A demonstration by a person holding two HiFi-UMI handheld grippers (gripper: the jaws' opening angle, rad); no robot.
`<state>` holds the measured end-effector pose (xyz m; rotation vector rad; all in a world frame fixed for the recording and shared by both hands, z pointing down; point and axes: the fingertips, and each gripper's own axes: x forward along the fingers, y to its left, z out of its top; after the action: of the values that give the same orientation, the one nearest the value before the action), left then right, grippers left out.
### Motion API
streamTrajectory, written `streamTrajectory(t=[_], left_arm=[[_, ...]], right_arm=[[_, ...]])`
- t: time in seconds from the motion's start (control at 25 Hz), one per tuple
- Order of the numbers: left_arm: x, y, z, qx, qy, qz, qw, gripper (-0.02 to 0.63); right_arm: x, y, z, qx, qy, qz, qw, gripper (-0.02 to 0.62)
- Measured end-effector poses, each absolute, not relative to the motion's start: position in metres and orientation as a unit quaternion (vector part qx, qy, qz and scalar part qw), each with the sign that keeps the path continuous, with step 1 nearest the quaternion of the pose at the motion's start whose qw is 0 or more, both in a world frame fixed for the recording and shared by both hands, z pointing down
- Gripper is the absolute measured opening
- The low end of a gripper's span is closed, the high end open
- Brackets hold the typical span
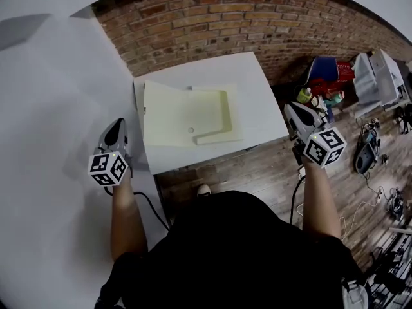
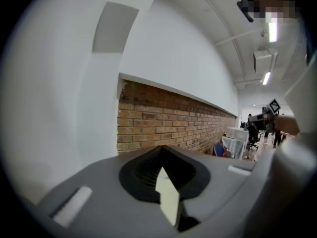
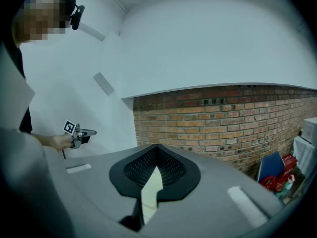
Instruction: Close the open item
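A pale yellow flat case (image 1: 190,118) lies open on the white table (image 1: 257,102), its lid spread to the left and its shallow tray to the right. My left gripper (image 1: 118,123) hangs beside the table's left edge, off the case, and is shut on nothing. In the left gripper view its jaws (image 2: 161,150) meet and point at the brick wall. Off the table's right corner my right gripper (image 1: 293,110) is also shut and empty. Its jaws (image 3: 157,148) face the brick wall as well. Each gripper view catches the other gripper: the left one (image 3: 79,133) and the right one (image 2: 271,108).
A brick wall (image 1: 212,18) runs behind the table, and a white wall (image 1: 45,108) stands at the left. On the wooden floor to the right are a blue and red bag (image 1: 328,73), white boxes (image 1: 376,76) and cables (image 1: 380,205).
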<state>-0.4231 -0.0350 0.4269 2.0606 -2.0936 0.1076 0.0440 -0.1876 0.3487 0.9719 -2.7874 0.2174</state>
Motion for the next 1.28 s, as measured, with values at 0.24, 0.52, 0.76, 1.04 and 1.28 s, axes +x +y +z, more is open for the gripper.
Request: streamTrajectory(t=[0.24,0.52,0.76,1.04,1.28], left_arm=[[-0.429,-0.057,0.438,0.71,-0.694,0.043,0.11,0.003],[-0.437,-0.077,0.445,0.718,-0.684,0.053,0.121,0.003],[-0.441,-0.089,0.45,0.723,-0.678,0.057,0.123,0.003],[-0.45,-0.09,0.456,0.721,-0.678,0.062,0.131,0.003],[-0.456,-0.088,0.463,0.712,-0.686,0.062,0.137,0.003]], right_arm=[[0.034,-0.193,0.355,0.332,-0.936,0.078,0.092,0.001],[0.026,-0.203,0.357,0.336,-0.934,0.084,0.091,0.0],[0.018,-0.212,0.36,0.337,-0.933,0.084,0.088,0.001],[0.003,-0.217,0.358,0.327,-0.938,0.087,0.072,0.0],[-0.004,-0.219,0.366,0.316,-0.942,0.09,0.072,0.0]])
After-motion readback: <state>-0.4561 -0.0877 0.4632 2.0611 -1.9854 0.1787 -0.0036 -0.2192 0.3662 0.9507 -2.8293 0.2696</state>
